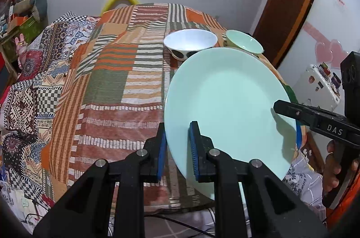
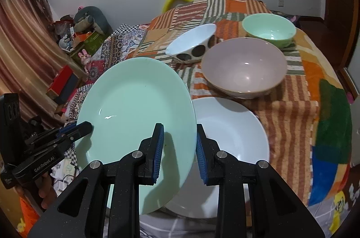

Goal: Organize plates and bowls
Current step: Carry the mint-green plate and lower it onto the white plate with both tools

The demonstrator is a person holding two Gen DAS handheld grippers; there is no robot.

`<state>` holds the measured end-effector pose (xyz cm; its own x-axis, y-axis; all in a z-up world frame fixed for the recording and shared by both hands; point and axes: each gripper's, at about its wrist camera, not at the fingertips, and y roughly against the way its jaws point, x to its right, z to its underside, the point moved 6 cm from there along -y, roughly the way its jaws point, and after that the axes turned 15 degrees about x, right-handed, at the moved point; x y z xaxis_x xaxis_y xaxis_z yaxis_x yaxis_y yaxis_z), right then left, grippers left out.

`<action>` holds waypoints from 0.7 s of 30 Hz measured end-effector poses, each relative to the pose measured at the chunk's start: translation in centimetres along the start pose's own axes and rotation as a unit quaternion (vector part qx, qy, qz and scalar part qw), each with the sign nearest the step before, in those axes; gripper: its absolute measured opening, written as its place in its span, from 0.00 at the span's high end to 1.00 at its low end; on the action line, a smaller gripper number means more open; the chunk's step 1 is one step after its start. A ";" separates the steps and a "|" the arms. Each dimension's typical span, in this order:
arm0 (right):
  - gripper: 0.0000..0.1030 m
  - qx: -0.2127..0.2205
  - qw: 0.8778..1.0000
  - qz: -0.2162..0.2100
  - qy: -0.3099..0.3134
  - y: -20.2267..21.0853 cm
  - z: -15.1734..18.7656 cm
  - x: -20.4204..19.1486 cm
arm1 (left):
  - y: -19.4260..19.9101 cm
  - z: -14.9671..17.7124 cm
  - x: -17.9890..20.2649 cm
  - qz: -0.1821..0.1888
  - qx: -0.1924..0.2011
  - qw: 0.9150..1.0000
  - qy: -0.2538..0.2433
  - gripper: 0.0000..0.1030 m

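A mint green plate [image 1: 227, 100] is held tilted above the table; it also shows in the right wrist view [image 2: 137, 107]. My left gripper [image 1: 177, 148] straddles its near-left rim, jaws close on it. My right gripper [image 2: 178, 148] straddles the opposite rim with a visible gap, and shows in the left wrist view [image 1: 290, 116]. A white plate [image 2: 234, 132] lies under the green one. Behind stand a pink-grey bowl [image 2: 244, 66], a white bowl with dark spots [image 2: 191, 44] and a green bowl [image 2: 268, 29].
The table wears a striped patchwork cloth [image 1: 126, 80]. Its front edge drops off just below the plates. A cluttered shelf [image 2: 74, 35] stands at the left, a wooden door [image 1: 290, 1] at the right. Cables lie on the floor below.
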<state>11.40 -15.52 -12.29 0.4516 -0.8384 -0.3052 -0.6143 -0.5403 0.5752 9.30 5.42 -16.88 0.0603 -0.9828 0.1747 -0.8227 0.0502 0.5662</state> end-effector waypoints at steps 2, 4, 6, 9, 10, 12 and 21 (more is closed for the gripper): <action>0.74 0.001 1.000 0.004 -0.002 0.3 0.1 0.4 | -0.3 0.1 0.5 0.004 -0.005 1.000 -0.003 0.83; 0.74 0.002 1.000 0.008 -0.007 0.6 0.4 1.0 | -0.6 0.3 0.9 0.008 -0.011 1.000 -0.006 0.83; 0.74 0.002 1.000 0.011 -0.014 0.8 0.6 1.6 | -1.1 0.6 1.5 0.011 -0.017 1.000 -0.010 0.83; 0.74 -0.001 1.000 0.015 -0.025 1.0 1.1 2.4 | -1.8 1.0 2.1 0.015 -0.030 0.999 -0.012 0.83; 0.74 -0.002 0.999 0.018 -0.029 1.0 1.3 2.7 | -2.1 1.1 2.3 0.016 -0.033 0.999 -0.014 0.83; 0.74 -0.004 0.999 0.021 -0.035 1.0 1.6 3.2 | -2.6 1.4 2.8 0.016 -0.042 0.999 -0.018 0.83; 0.74 -0.020 0.997 0.030 -0.062 0.7 3.0 5.1 | -5.0 2.8 4.2 0.019 -0.079 0.996 -0.026 0.82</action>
<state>11.34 -20.44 -15.71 0.3293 -0.8734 -0.3587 -0.6102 -0.4868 0.6250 12.12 0.57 -21.20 -0.0017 -0.9871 0.1598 -0.7247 0.1114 0.6800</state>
